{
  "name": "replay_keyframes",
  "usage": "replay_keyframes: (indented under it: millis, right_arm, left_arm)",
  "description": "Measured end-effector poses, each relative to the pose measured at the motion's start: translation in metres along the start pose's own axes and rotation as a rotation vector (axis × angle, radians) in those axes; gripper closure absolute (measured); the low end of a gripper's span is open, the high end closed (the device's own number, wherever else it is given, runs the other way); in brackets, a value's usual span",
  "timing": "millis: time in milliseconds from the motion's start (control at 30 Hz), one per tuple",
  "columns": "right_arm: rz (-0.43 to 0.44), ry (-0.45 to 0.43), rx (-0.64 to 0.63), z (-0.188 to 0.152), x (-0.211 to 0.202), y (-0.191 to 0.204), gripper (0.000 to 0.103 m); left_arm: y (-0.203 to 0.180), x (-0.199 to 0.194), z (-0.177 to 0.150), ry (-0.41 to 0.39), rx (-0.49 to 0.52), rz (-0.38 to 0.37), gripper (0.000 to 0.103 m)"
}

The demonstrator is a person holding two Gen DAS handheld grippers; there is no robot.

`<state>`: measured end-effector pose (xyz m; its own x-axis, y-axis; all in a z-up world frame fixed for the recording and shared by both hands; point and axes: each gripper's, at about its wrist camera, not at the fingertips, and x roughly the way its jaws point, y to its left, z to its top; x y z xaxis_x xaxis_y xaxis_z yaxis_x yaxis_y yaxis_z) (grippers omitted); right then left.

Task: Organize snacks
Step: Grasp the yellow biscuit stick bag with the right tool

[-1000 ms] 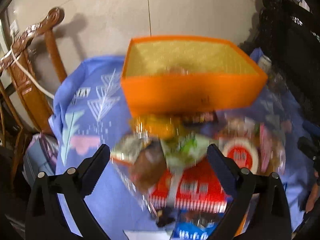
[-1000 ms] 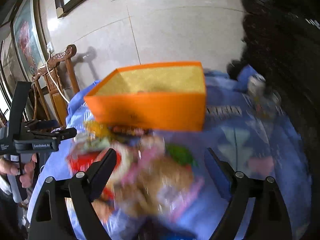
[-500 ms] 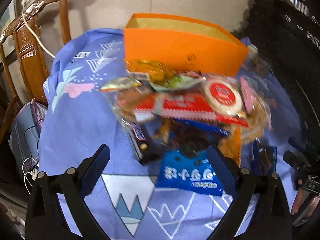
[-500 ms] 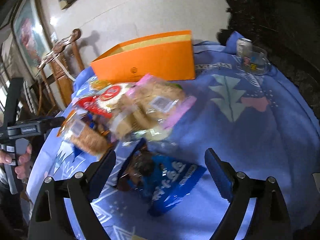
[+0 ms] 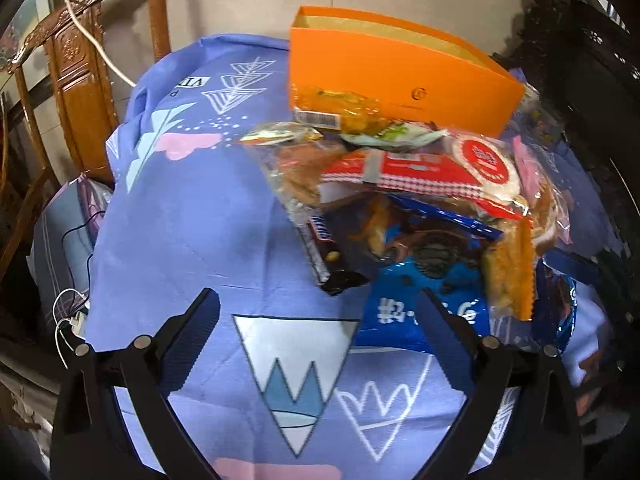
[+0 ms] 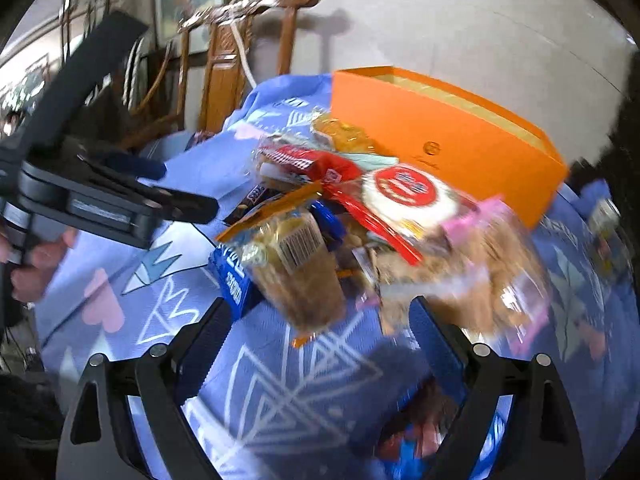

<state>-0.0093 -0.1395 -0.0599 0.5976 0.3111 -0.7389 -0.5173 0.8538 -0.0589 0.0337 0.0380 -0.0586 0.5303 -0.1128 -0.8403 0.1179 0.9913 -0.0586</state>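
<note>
Both cameras now sit lower and closer to the table than a second ago, so the snack pile fills the middle of each frame and the orange box has slid toward the top.

From the left wrist camera, at the upper left I see a carved wooden chair (image 5: 76,80) with a white cable draped over it. Below it spreads the blue patterned tablecloth (image 5: 192,216). At the bottom, my left gripper (image 5: 318,312) has its jaws spread wide with nothing between them, only cloth beneath. Right of centre lies the snack pile (image 5: 400,208): a dark chocolate bar (image 5: 326,256) on its left edge, a blue cookie bag (image 5: 432,300) nearest the gripper, a red checked packet (image 5: 400,172) above it, and a round red-and-white packet (image 5: 486,164) further right. The orange box (image 5: 392,80) stands upright at the top centre, its front wall touching the back of the pile.

From the right wrist camera, the picture is blurred. At the left edge I see a hand (image 6: 32,272) holding the other gripper's handle. My right gripper (image 6: 320,320) at the bottom is also wide open, gripping nothing. A clear bag of brown pastry sits just above its fingers, in the centre. The same box is at the upper right.
</note>
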Motion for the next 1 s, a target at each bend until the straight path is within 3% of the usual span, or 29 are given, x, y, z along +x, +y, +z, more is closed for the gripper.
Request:
replay_keyframes:
  millis: [67, 133, 200, 300, 567, 667, 1000]
  right_arm:
    - [0.007, 0.030, -0.013, 0.005, 0.013, -0.003, 0.018]
    - [0.065, 0.036, -0.008, 0.010, 0.023, -0.004, 0.032]
    - [0.131, 0.048, -0.008, 0.013, 0.029, -0.001, 0.060]
    - [0.174, 0.057, 0.021, 0.014, 0.029, -0.004, 0.073]
    - [0.366, -0.020, 0.302, -0.012, -0.007, -0.054, 0.080]
    - [0.349, -0.020, 0.347, -0.022, -0.011, -0.063, 0.080]
    - [0.340, -0.039, 0.379, -0.042, -0.021, -0.074, 0.080]
  left_arm:
    - [0.004, -0.001, 0.001, -0.002, -0.002, 0.002, 0.007]
    - [0.009, -0.001, 0.000, 0.001, 0.000, 0.010, 0.007]
    - [0.011, 0.000, 0.000, 0.008, 0.002, 0.015, 0.007]
    - [0.012, 0.003, -0.001, 0.019, 0.007, 0.017, 0.007]
    - [-0.020, 0.009, 0.003, 0.019, 0.081, -0.016, 0.007]
    - [-0.040, 0.020, 0.006, 0.043, 0.111, -0.019, 0.007]
    - [-0.065, 0.021, 0.019, 0.065, 0.067, -0.056, 0.004]
